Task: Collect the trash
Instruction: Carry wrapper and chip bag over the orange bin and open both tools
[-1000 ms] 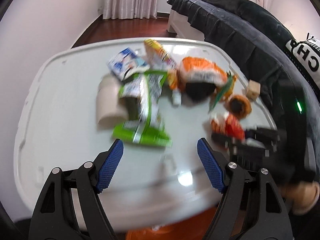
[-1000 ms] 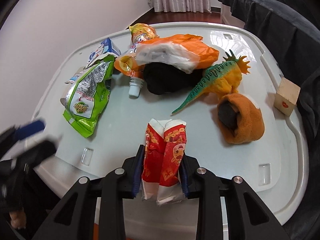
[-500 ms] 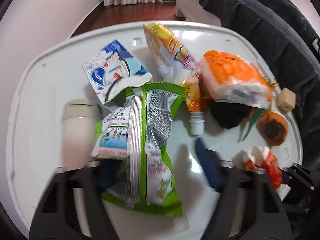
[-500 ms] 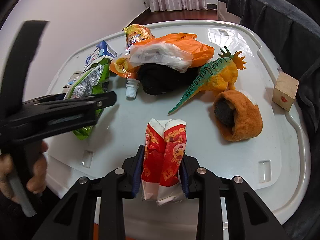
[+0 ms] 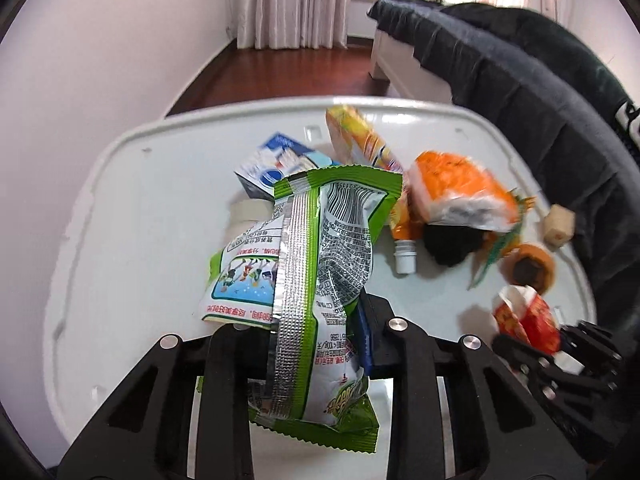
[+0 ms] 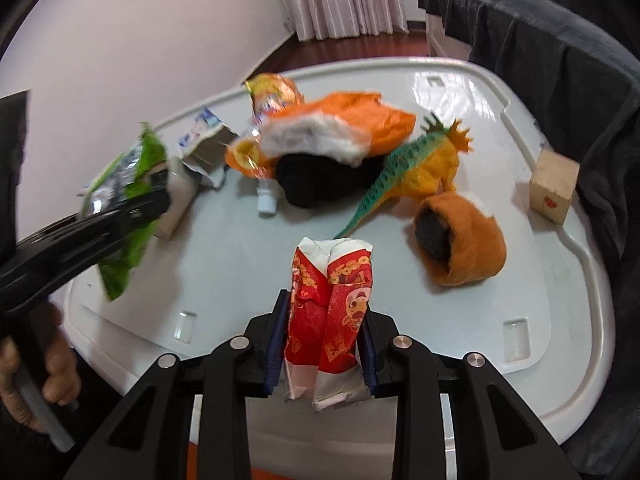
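My left gripper [image 5: 316, 336] is shut on a green and silver snack bag [image 5: 328, 248], which hangs crumpled above the white table [image 5: 140, 220]. The bag hides the left finger. From the right wrist view, that gripper [image 6: 152, 200] holds the bag [image 6: 124, 176] off the table at the left. My right gripper [image 6: 324, 332] is shut on a red printed packet [image 6: 332, 300] near the table's front edge. A blue-white carton [image 5: 272, 164], a yellow pouch [image 5: 360, 140], a beige cup [image 5: 248, 212] and an orange plastic bag [image 5: 452, 188] lie on the table.
A toy dinosaur [image 6: 416, 164], an orange sock [image 6: 460, 244], a black cloth [image 6: 320, 180] and a wooden block [image 6: 554, 184] sit toward the right. A dark sofa [image 6: 560, 40] runs along the table's right side. A person's hand [image 6: 40, 368] grips the left handle.
My left gripper went forward over the green bag, closed on it and raised it off the table. The right gripper stayed put, still shut on the red packet.
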{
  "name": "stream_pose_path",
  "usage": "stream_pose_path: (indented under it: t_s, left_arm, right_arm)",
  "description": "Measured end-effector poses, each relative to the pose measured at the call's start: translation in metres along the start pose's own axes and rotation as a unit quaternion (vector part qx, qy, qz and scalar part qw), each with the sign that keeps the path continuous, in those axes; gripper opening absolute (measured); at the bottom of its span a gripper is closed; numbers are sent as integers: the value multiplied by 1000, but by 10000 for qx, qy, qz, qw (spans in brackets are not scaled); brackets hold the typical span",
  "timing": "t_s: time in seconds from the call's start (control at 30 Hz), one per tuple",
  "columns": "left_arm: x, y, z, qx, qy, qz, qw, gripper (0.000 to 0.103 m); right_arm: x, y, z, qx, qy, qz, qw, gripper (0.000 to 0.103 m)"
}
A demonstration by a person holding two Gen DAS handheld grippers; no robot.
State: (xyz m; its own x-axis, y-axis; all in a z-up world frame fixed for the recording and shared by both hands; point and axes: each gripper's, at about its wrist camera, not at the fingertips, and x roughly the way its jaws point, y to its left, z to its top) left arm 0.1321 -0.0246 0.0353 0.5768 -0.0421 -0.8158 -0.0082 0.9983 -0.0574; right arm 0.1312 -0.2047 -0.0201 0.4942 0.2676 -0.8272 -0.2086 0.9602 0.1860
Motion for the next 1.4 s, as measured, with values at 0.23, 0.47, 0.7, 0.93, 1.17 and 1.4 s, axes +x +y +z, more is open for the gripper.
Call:
stream_pose_path:
  t_s: [0.23, 0.47, 0.7, 0.93, 1.17, 1.4]
  left_arm:
    - [-64, -8, -34, 292, -182, 113, 9993, 27]
    - [-105, 1, -101, 273, -98, 89, 9995, 27]
    - [-105, 2, -160, 268, 531, -146, 9981, 27]
    - [-71, -1, -196, 239, 1271, -156, 9915, 27]
    - [-32, -1, -210, 180, 1996, -159, 9796, 27]
    - [-22, 2, -213, 80, 2166, -203, 9760, 27]
  right_arm:
    - [-46, 22, -34, -304, -339, 112, 9989, 31]
    - [-85, 53, -87, -629, -340, 340, 9969, 31]
    - [-99, 77, -129, -767, -138, 506, 9957, 31]
    - [-81, 81, -159, -767, 327, 454, 9955, 31]
    - [-47, 75, -168, -593, 959, 498, 9924, 31]
    - [-41, 75, -173, -628, 1117, 494, 9905, 32]
